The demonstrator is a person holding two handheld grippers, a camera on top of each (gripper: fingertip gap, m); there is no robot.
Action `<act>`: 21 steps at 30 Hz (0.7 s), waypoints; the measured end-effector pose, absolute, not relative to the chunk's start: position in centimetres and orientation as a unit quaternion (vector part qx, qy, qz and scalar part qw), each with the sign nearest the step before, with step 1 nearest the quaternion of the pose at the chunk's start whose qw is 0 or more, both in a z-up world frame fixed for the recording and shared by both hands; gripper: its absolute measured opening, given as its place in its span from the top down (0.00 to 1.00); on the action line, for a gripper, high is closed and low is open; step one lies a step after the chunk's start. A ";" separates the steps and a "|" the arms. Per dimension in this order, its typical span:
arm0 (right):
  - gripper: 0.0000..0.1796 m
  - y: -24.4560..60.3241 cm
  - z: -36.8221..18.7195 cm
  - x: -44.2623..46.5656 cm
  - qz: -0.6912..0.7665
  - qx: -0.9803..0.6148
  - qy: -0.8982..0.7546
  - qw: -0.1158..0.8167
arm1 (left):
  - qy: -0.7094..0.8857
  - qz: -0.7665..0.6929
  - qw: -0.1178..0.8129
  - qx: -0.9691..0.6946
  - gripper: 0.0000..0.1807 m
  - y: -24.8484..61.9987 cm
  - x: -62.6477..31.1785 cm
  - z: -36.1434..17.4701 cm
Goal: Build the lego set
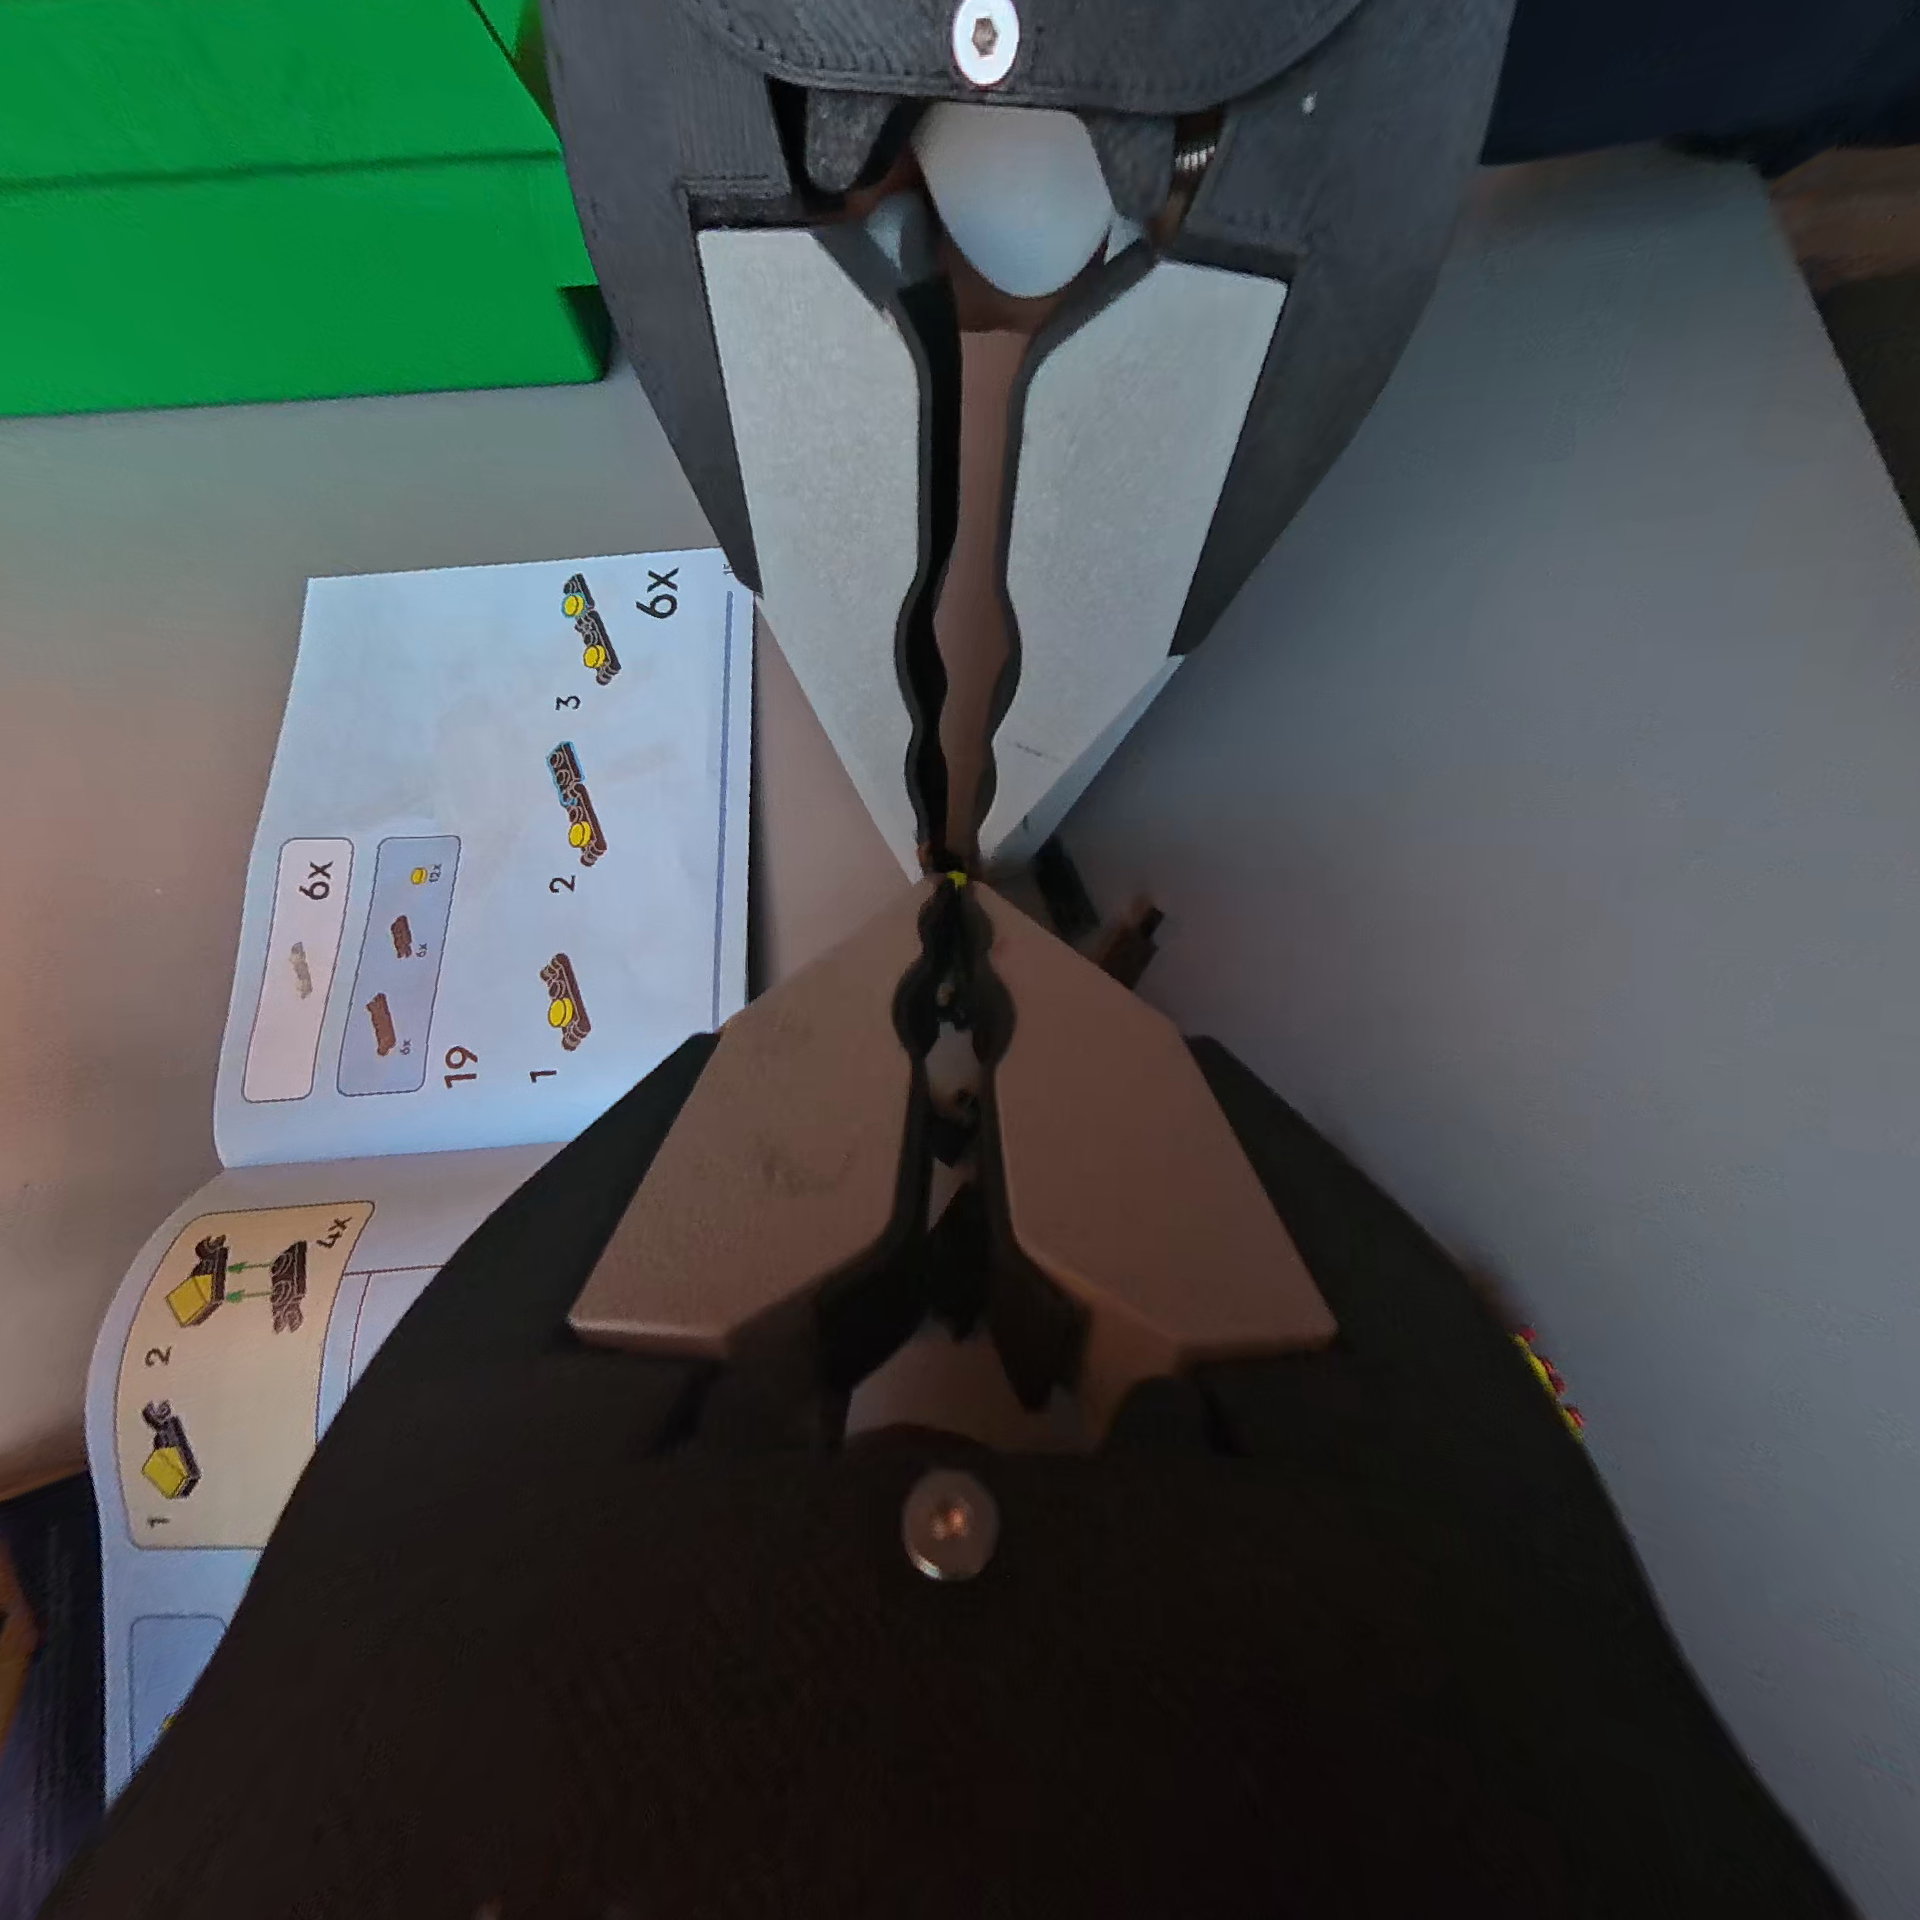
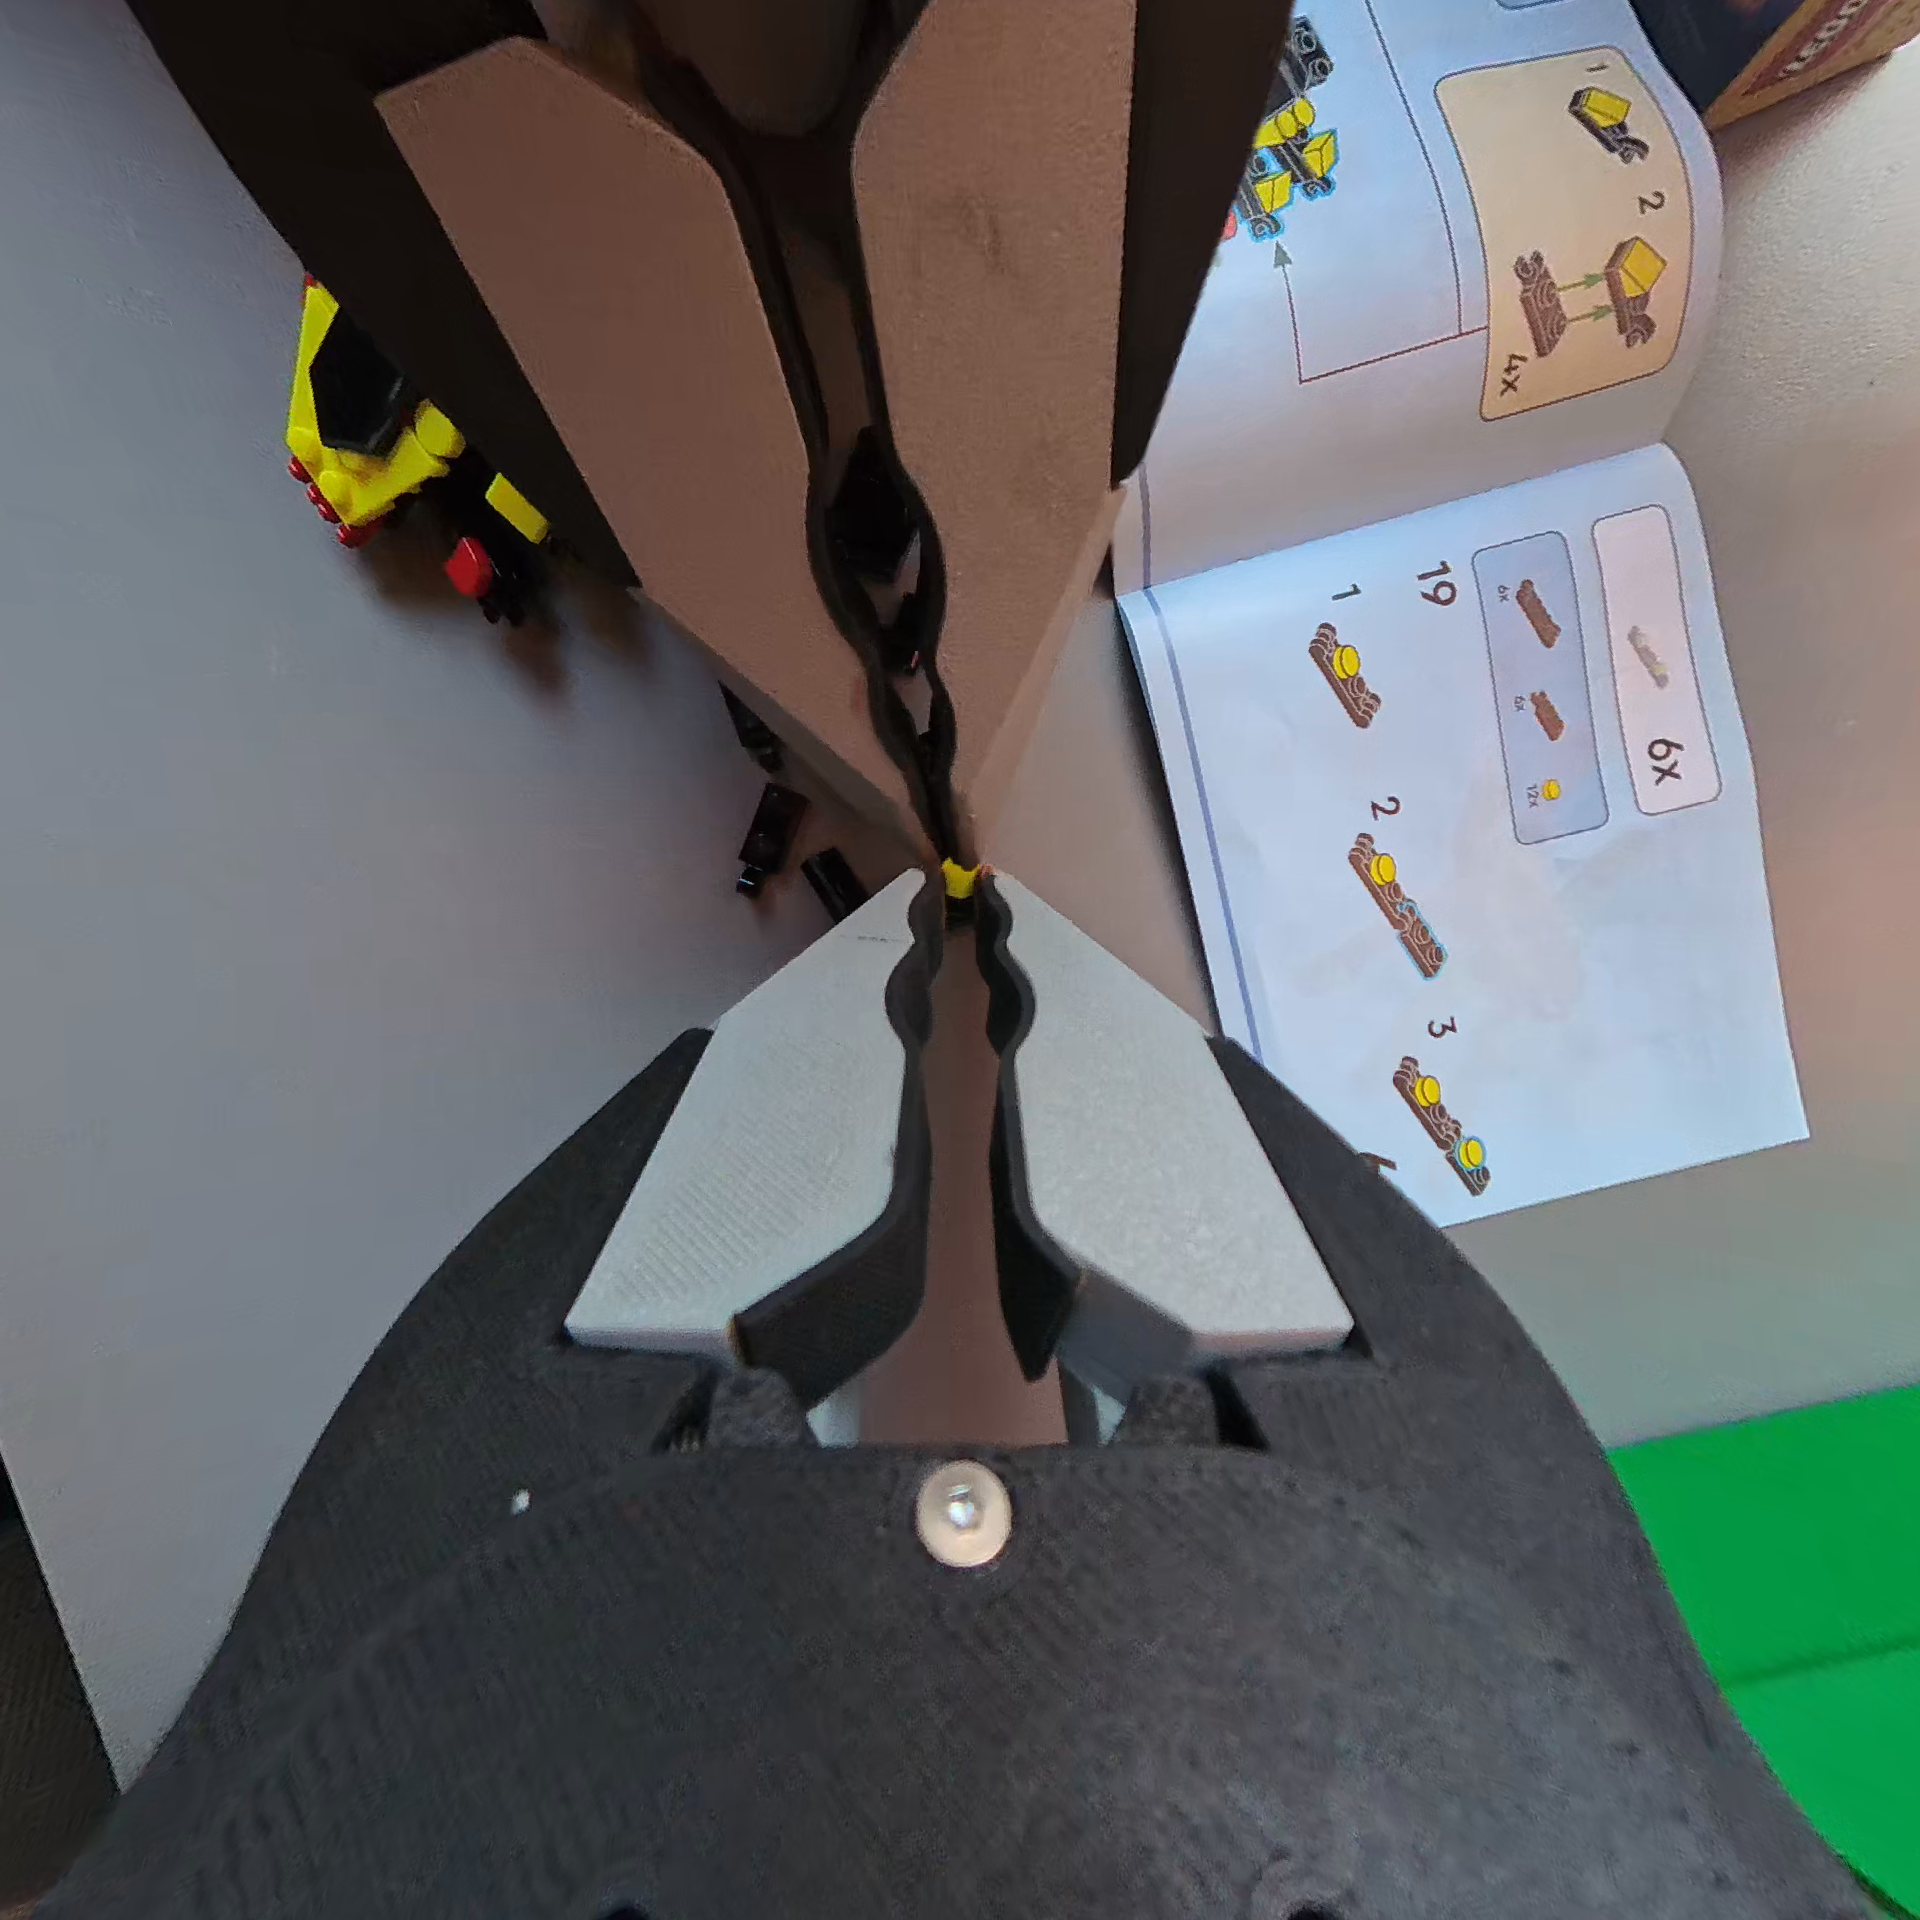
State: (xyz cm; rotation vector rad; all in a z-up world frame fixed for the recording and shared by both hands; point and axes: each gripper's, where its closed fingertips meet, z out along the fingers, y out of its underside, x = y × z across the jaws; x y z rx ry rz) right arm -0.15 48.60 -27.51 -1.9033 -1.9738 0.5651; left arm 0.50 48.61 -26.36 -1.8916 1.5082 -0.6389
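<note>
Lego stud, small and yellow, sits pinched where your two grippers meet tip to tip above the worktop. Right gripper is nearly closed on it; left gripper is closed too, apparently on a dark plate I cannot make out. Press squarely, keeping both tips aligned; a skewed push risks flicking the stud away.

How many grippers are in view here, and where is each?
2. The left gripper and right gripper meet tip to tip above the table, both pinching a small yellow piece.
</note>
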 end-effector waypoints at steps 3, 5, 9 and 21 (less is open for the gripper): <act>0.98 48.6 -27.5 -0.2 0.208 -0.669 -0.693 0.170 | 0.559 -0.255 0.308 -0.726 1.00 48.6 0.6 -26.5; 0.98 48.6 -27.5 -0.2 0.212 -0.667 -0.693 0.171 | 0.556 -0.254 0.300 -0.732 1.00 48.7 0.5 -26.9; 0.98 48.6 -27.5 -0.2 0.214 -0.666 -0.693 0.174 | 0.562 -0.244 0.303 -0.730 1.00 48.7 0.4 -26.9; 0.98 48.6 -27.6 -0.3 0.182 -0.658 -0.707 0.185 | 0.568 -0.251 0.279 -0.733 1.00 48.6 0.3 -27.1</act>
